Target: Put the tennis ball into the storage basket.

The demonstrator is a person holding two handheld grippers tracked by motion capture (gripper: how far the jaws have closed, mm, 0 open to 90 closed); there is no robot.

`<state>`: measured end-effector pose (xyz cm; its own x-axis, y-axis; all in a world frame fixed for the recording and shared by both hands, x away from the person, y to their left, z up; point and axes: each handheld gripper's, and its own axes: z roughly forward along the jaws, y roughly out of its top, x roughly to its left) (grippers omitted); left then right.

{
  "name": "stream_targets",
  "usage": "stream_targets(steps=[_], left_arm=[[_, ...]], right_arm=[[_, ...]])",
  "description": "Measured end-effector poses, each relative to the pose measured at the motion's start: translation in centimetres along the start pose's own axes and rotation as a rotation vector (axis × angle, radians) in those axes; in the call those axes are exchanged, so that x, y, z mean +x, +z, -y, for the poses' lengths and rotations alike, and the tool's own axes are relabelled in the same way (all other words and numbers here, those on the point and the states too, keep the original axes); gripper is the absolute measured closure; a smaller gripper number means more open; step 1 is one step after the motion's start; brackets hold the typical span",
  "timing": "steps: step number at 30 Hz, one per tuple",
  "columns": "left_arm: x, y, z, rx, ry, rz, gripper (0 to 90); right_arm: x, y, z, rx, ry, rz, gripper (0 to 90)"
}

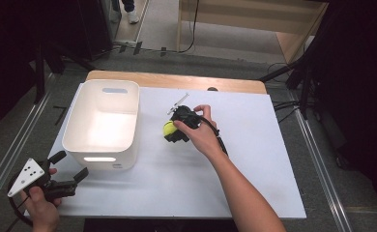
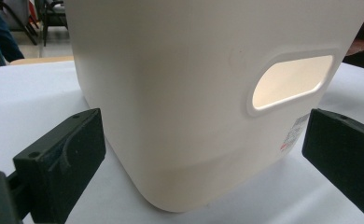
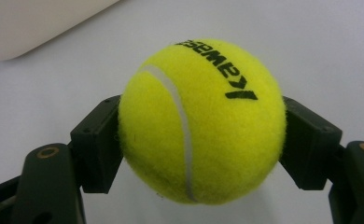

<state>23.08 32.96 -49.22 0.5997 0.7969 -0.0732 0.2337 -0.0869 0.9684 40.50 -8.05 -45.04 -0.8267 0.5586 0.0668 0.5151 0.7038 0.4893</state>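
Fuzzy yellow-green tennis ball (image 3: 201, 121) with a white seam and black printed lettering, pinched between the two black jaws of the right gripper (image 1: 173, 131), pads pressing its left and right sides near the equator; in the high view the ball sits mid-table on the white table sheet (image 1: 254, 164), just right of the white rectangular plastic bin (image 1: 102, 145) and apart from it. Whether the ball is lifted or touching the sheet, can't tell. Step in hand looks like carrying the ball to the bin: judgement, best done by keeping the pinch steady, lifting high enough to clear the bin's tall rim, moving over the open top and spreading the jaws only once the ball is above the inside, low enough that it doesn't bounce out. Felt nap gives good friction, the ball is springy and round, so a loose or off-centre grip could let it roll out. Left gripper (image 1: 65, 183) at the near left corner, jaws spread wide with nothing between the pads, aimed at the bin's near wall; it could brace the bin if it slides. Bin is smooth matte plastic with rounded corners, an oval cut-out handle (image 2: 292, 81) and a small label sticker (image 2: 294, 133) low on the near wall. Jaws are hard black plastic blocks.
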Motion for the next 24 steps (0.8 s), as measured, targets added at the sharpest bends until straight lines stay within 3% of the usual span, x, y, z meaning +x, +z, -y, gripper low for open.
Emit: stream_targets(steps=[7,24], left_arm=[[0.0,0.0,0.0,0.000,0.002,0.001,0.0],[0.0,0.0,0.0,0.000,0.002,0.000,0.0]], right_arm=[[0.0,-0.5,-0.2,-0.001,0.005,-0.024,23.3],[0.0,-1.4,-0.6,0.001,-0.003,-0.023,23.2]])
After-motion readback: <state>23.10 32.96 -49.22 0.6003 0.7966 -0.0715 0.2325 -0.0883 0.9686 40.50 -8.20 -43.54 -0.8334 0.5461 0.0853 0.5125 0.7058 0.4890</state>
